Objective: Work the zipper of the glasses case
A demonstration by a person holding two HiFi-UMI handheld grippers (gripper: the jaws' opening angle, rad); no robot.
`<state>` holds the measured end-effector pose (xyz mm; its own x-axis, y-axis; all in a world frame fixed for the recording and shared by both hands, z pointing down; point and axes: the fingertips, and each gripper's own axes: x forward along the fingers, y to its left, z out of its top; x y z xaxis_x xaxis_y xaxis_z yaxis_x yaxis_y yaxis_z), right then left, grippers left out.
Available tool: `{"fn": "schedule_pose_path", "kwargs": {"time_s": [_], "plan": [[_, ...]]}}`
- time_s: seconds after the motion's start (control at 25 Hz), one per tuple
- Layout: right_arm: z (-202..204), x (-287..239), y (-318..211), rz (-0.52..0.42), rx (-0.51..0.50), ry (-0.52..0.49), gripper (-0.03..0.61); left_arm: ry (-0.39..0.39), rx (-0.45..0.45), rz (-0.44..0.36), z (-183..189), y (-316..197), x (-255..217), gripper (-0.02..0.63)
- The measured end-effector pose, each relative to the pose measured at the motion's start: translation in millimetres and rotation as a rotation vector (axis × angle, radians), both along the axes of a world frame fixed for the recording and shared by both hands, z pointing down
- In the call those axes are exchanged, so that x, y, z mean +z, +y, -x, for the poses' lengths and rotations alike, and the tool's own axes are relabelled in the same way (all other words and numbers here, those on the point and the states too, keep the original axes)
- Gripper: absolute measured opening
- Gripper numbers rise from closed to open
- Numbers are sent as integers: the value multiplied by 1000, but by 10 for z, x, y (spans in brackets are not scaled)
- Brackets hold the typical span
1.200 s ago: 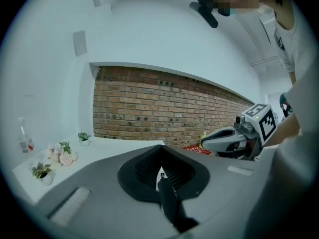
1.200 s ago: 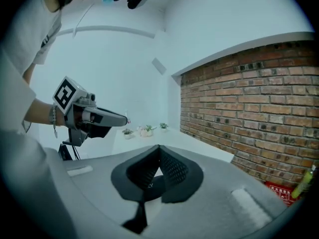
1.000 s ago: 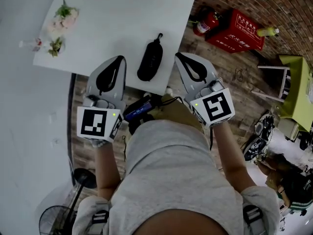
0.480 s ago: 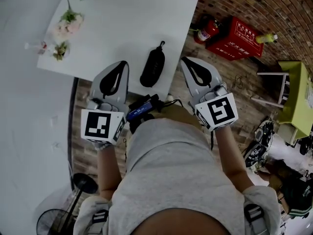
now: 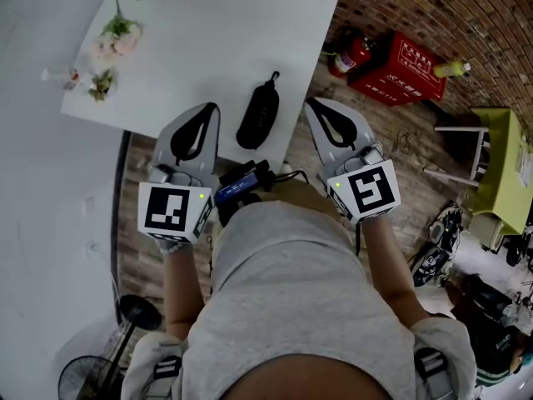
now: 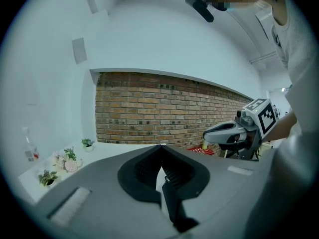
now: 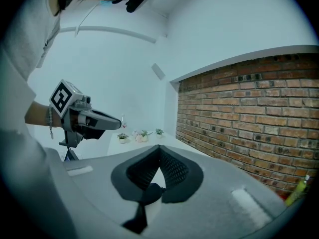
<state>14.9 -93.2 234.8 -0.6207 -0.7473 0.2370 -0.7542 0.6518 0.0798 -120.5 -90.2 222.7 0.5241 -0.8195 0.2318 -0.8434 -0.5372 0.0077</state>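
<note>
The left tool [image 5: 211, 109] is pressed together at the tips with nothing pinched. The right tool [image 5: 311, 103] also has its tips meeting and holds nothing. Both hover at the near edge of the worktop [image 5: 208, 32], each pointing toward 12 o'clock.

The black glasses case [image 5: 256, 117] lies flat between them, at 3 o'clock from the left tip and 9 o'clock from the right, touched by neither. It runs from 7 to 1 o'clock, with a small loop [image 5: 273, 76] at the 1 o'clock end. I cannot tell whether the loop is the zipper pull. The case looks zipped shut.

The task seems to be at the approach, with no grip taken. Next, one tool likely has to spread and steady the case body. The other must open and pinch the small pull, which calls for a fine, well-aimed closure.
</note>
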Motion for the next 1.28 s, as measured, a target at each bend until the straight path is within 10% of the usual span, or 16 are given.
{"fn": "schedule_pose_path", "kwargs": {"time_s": [1.28], "plan": [[-43,112,-3,21,14,22,2,5,-4,19,-15,-52,82,12]]}}
